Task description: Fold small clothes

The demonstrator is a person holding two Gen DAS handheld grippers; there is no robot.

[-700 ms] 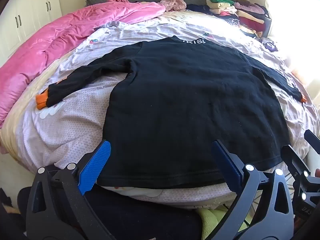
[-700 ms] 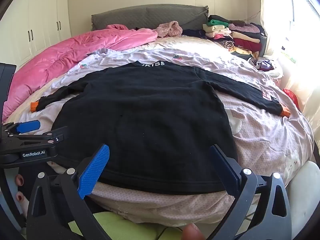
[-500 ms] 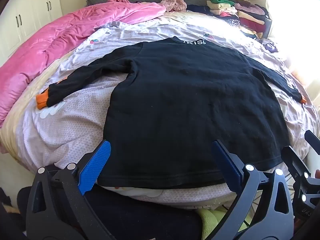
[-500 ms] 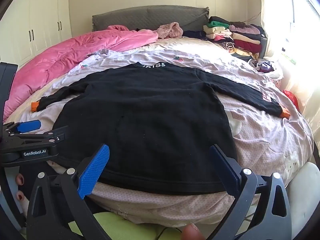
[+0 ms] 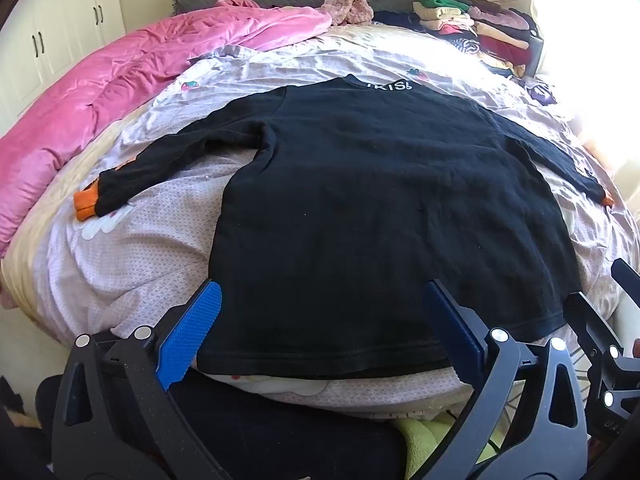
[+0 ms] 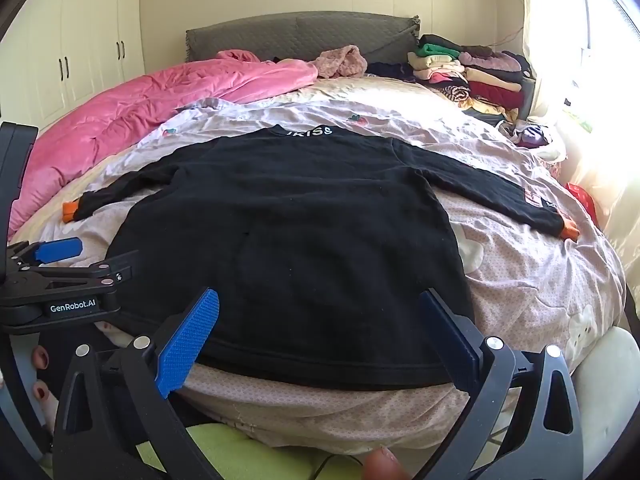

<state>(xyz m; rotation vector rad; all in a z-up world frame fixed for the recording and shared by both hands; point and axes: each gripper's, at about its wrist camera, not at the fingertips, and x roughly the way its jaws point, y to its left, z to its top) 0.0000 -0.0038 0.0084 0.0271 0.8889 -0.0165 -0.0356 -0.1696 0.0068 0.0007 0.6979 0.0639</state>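
We hold both tongs, left (image 5: 320, 334) and right (image 6: 318, 334), spread above the near hem of the black long-sleeved knit top (image 5: 380, 208), collar pointing away.

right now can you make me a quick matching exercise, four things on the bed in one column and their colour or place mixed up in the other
Things:
1. long-sleeved top
2. quilt
3. sleeve cuffs
4. folded clothes stack

Colour or place:
A. orange
B. far right corner of the bed, by the headboard
C. black, spread flat with both sleeves out
D. pink, bunched along the left side

Pairs: 1-C, 2-D, 3-A, 4-B
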